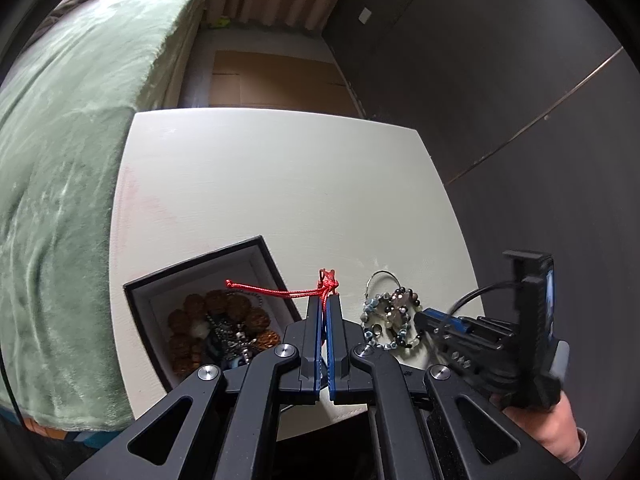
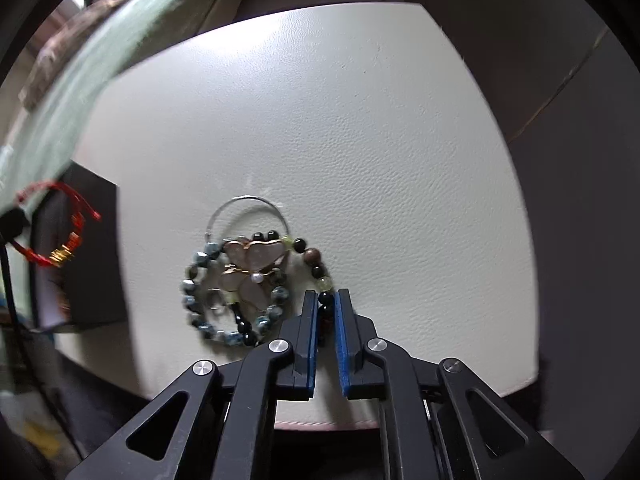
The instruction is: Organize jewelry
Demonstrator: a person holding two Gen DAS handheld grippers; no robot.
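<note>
My left gripper point(image 1: 329, 300) is shut on a red cord bracelet point(image 1: 280, 290) whose loop trails left over the open black jewelry box point(image 1: 256, 245). The box holds brown bead bracelets point(image 1: 216, 304) and chains. The red bracelet with gold beads also shows in the right wrist view point(image 2: 64, 254) beside the box point(image 2: 92, 248). A pile of beaded bracelets point(image 2: 240, 280) with a clover pendant and a thin silver hoop point(image 2: 244, 202) lies on the white table point(image 2: 360, 120). My right gripper point(image 2: 326, 300) is closed on dark beads of a bracelet point(image 2: 325, 304) at the pile's right edge.
A green blanket-covered bed point(image 1: 60, 160) borders the table point(image 1: 280, 180) on the left. A dark wall point(image 1: 520, 80) is on the right. The right gripper point(image 1: 460, 328) and the hand show at the pile point(image 1: 390, 316) in the left wrist view.
</note>
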